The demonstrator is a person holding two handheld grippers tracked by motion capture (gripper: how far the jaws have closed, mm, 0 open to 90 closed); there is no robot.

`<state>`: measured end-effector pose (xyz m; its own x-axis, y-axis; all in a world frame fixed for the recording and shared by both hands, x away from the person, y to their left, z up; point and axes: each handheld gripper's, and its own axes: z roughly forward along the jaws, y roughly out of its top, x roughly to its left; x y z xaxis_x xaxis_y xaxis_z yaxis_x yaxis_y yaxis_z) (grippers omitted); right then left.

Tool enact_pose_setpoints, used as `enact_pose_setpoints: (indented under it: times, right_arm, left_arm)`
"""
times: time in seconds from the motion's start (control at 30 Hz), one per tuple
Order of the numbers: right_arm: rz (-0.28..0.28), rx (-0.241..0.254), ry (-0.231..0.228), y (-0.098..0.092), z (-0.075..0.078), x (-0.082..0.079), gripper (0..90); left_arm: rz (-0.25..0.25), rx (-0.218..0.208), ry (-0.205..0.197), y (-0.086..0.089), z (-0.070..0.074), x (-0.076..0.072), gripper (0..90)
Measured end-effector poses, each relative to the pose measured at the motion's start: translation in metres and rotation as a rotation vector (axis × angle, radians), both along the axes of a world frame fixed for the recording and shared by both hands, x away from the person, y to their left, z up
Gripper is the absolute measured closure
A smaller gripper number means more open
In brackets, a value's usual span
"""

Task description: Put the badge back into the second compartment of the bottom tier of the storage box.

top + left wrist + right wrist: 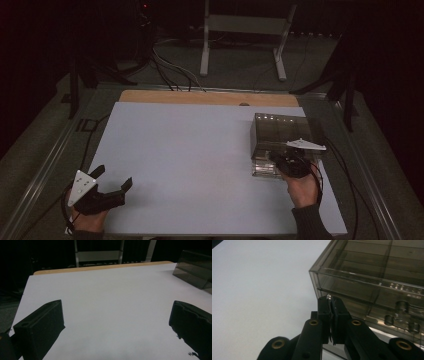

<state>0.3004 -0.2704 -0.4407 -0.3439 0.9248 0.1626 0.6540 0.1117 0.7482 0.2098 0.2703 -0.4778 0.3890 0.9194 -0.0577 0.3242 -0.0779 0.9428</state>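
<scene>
**Right claw pinched at the front of a smoky plastic box; left claw wide open over bare table**

A white table (200, 165) takes up most of the room in front of me, with a strip of bare wood (200, 97) along its far edge. Beyond it on the dark floor stands a pale metal frame (243, 30), with cables trailing nearby.

On the right side of the table sits a clear, smoke-tinted plastic box (280, 135). Thin walls inside split it into several compartments, and through the top these look empty. Low at its front face, in the right gripper view, a few small round knobs or pegs (403, 305) show through the plastic; I cannot tell what they are.

The right gripper (287, 161) is up against the near front edge of the box. Its jaws are pressed together, with something thin and dark, tipped with a glint, caught between them; I cannot tell what it is, or whether it belongs to the box.

The left gripper (112, 177) rests at the near left corner of the table, well apart from the box, jaws spread wide and holding nothing.
</scene>
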Motion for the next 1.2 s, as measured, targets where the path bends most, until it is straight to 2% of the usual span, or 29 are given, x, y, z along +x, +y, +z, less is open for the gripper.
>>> enact_pose_setpoints:
  times: [1.2]
  right_arm:
    - [-0.066, 0.006, 0.038, -0.034, -0.018, -0.009, 88.1]
  left_arm:
    - [-0.003, 0.001, 0.002, -0.001, -0.001, 0.0, 0.5]
